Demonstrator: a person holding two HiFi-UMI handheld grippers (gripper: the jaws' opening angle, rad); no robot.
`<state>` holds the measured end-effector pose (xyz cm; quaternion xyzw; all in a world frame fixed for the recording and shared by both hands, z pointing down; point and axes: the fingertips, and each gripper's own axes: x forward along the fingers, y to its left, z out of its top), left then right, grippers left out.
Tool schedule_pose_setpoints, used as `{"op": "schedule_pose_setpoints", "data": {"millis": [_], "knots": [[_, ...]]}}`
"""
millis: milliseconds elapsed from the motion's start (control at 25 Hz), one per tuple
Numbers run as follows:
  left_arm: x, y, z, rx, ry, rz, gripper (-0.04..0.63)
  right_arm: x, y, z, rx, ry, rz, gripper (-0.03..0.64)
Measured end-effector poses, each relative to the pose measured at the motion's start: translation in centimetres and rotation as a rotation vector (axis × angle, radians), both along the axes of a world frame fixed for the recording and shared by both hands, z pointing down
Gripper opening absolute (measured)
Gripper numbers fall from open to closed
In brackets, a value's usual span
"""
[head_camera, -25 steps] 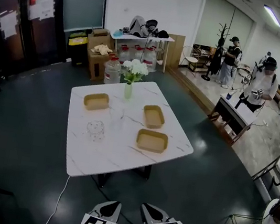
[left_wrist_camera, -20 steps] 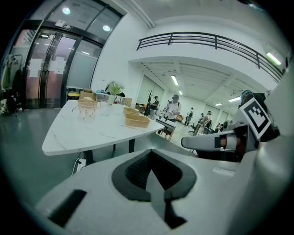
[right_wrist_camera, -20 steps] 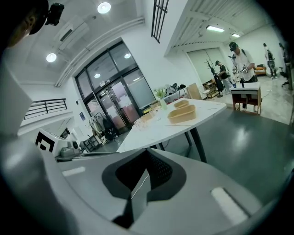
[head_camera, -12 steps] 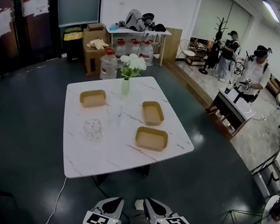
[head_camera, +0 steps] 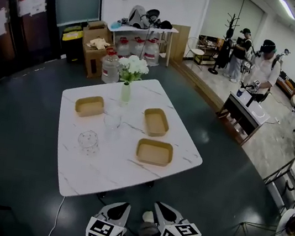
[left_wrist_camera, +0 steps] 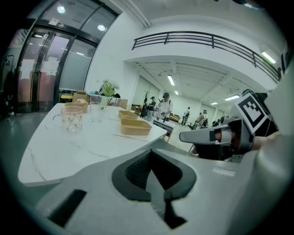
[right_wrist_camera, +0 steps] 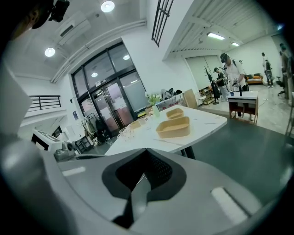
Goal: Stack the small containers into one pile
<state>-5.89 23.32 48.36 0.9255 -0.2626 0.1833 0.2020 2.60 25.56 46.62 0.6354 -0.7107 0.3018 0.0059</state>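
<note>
Closer now, the table (head_camera: 110, 173) is nearing the left gripper (head_camera: 119, 212) and right gripper (head_camera: 165, 212), both travelling shut and empty, while its ten o'clock container (head_camera: 89, 106), one o'clock container (head_camera: 156, 122) and four o'clock container (head_camera: 154, 152) are lying unstacked.

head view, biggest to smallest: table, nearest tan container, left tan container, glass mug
1. table
2. nearest container and left container: the near one looks slightly larger, but it sits closer to the camera, so I won't rank them apart
3. mug

A lab-like hall: people (head_camera: 265, 61), glass doors (head_camera: 25, 10), water jugs (head_camera: 110, 66), cardboard boxes (head_camera: 97, 29).
</note>
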Motion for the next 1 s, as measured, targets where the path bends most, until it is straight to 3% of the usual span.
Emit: {"op": "schedule_pose_setpoints", "data": {"millis": [400, 680, 1000], "knots": [[4.1, -6.7, 0.3, 0.005, -0.016, -0.033, -0.002, 5.6, -6.3, 0.9, -0.027, 0.042, 0.009, -0.003], [7.6, -11.9, 0.7, -0.003, -0.014, -0.079, -0.002, 9.2, -12.0, 0.9, -0.034, 0.057, -0.06, -0.003], [10.1, -17.6, 1.7, 0.021, -0.074, -0.16, -0.002, 12.9, -17.2, 1.4, -0.042, 0.082, -0.131, -0.003]]}}
